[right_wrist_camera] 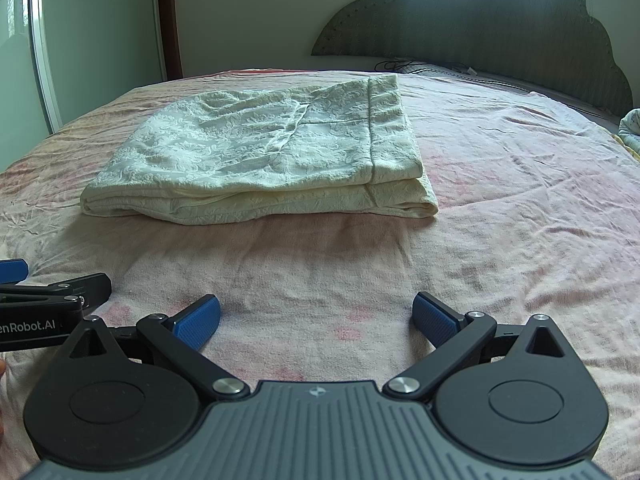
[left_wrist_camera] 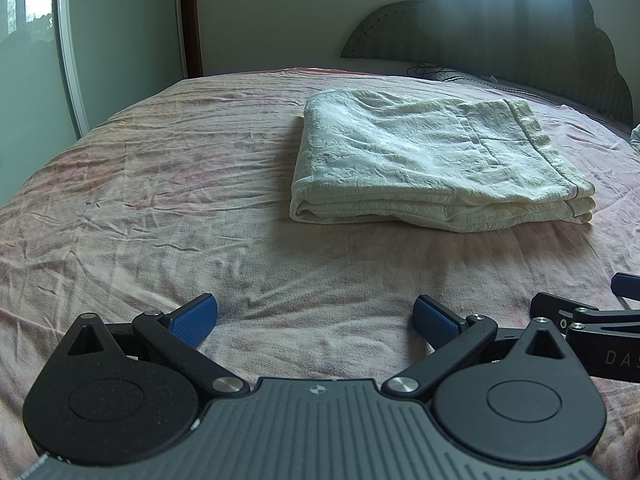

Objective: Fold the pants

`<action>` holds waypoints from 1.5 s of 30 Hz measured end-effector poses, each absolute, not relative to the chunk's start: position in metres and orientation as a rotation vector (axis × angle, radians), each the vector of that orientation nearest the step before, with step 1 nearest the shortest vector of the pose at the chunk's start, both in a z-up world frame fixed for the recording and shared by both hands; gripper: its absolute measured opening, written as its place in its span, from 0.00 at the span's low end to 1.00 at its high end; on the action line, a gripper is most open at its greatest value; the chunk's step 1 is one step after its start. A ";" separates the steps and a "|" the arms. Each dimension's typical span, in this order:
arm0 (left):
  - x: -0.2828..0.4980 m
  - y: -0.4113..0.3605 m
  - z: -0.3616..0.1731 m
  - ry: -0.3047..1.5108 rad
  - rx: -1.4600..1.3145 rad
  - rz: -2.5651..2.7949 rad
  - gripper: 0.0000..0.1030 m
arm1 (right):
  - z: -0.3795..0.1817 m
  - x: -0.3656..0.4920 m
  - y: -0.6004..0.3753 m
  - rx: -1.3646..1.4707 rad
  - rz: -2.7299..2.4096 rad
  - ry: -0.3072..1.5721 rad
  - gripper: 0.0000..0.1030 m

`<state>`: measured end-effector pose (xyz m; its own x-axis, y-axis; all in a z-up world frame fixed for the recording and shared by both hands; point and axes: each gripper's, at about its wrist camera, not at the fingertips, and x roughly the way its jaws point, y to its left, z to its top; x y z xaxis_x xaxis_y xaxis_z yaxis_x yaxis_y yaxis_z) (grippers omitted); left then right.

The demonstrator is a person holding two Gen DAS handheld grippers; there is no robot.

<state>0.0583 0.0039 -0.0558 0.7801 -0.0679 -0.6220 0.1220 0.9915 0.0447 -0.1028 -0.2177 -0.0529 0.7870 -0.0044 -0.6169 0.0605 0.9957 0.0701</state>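
Observation:
Cream textured pants (left_wrist_camera: 436,160) lie folded into a flat rectangular stack on the pink bedsheet (left_wrist_camera: 160,200), ahead and to the right in the left wrist view. In the right wrist view the same pants (right_wrist_camera: 260,160) lie ahead and to the left. My left gripper (left_wrist_camera: 316,320) hovers low over the sheet, well short of the stack, open with nothing between its blue pads (left_wrist_camera: 194,320). My right gripper (right_wrist_camera: 316,318) is likewise open and empty, short of the pants. Each gripper shows at the other view's edge.
The bed's dark scalloped headboard (left_wrist_camera: 520,32) stands at the far right. A black cable (right_wrist_camera: 404,66) lies near the pillow end. A sliding glass door (left_wrist_camera: 32,60) is on the left wall. A patterned cloth (right_wrist_camera: 632,128) peeks in at the right edge.

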 end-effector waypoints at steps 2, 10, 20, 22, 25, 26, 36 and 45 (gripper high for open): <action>0.058 0.004 -0.056 0.668 0.084 -0.103 1.00 | -0.053 -0.103 -0.218 0.088 -0.035 0.664 1.00; 0.058 0.004 -0.056 0.668 0.084 -0.103 1.00 | -0.053 -0.103 -0.217 0.088 -0.035 0.664 1.00; 0.058 0.004 -0.056 0.668 0.084 -0.103 1.00 | -0.053 -0.103 -0.217 0.088 -0.036 0.664 1.00; 0.058 0.004 -0.056 0.668 0.084 -0.103 1.00 | -0.053 -0.103 -0.217 0.088 -0.035 0.664 1.00; 0.058 0.004 -0.056 0.668 0.084 -0.103 1.00 | -0.053 -0.103 -0.217 0.088 -0.036 0.664 1.00; 0.058 0.004 -0.056 0.668 0.084 -0.103 1.00 | -0.053 -0.103 -0.217 0.088 -0.036 0.664 1.00; 0.056 0.005 -0.054 0.665 0.072 -0.113 1.00 | -0.053 -0.103 -0.214 0.076 -0.022 0.663 1.00; 0.048 0.060 -0.029 0.659 -0.028 -0.011 1.00 | -0.050 -0.104 -0.192 -0.022 0.204 0.651 1.00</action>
<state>0.0480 0.0602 -0.0292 0.7905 -0.0193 -0.6122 0.0014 0.9996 -0.0297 -0.1039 -0.1923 -0.0499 0.7762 0.1818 -0.6037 -0.1954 0.9797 0.0439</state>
